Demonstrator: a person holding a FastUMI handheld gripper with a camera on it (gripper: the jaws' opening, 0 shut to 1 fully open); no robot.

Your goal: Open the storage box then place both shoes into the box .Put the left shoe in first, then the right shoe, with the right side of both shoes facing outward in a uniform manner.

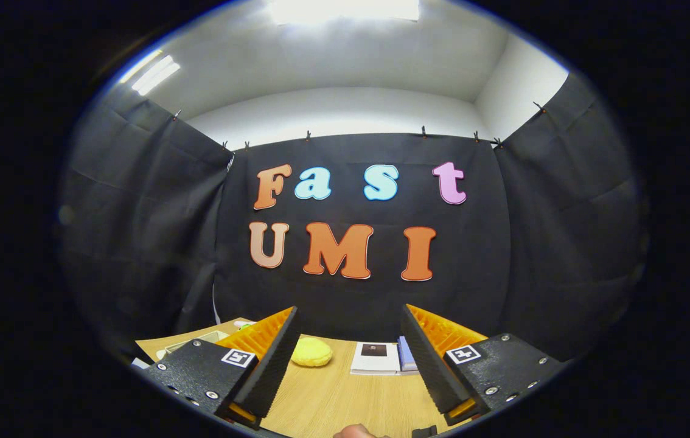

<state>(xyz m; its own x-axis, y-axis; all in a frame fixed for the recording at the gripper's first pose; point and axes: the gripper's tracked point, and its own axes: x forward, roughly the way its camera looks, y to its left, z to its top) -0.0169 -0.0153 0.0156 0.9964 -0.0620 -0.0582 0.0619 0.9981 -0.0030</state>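
A recording booth, seemingly — black cloth walls [138, 231] clipped around a wooden table [333, 395].

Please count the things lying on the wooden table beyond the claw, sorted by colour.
Yellow: 1, a round yellow sponge
White: 1, a white booklet
Blue: 1, a blue booklet beside it
Total: 3
The claw is open, holding nothing.

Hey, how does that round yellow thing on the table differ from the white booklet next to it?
The round yellow sponge-like pad is domed and soft-looking; the flat white booklet is rectangular with sharp corners. The pad is plain yellow; the booklet carries a small dark square on its cover. Both lie on the wooden table, beyond the open gripper, apart from each other.
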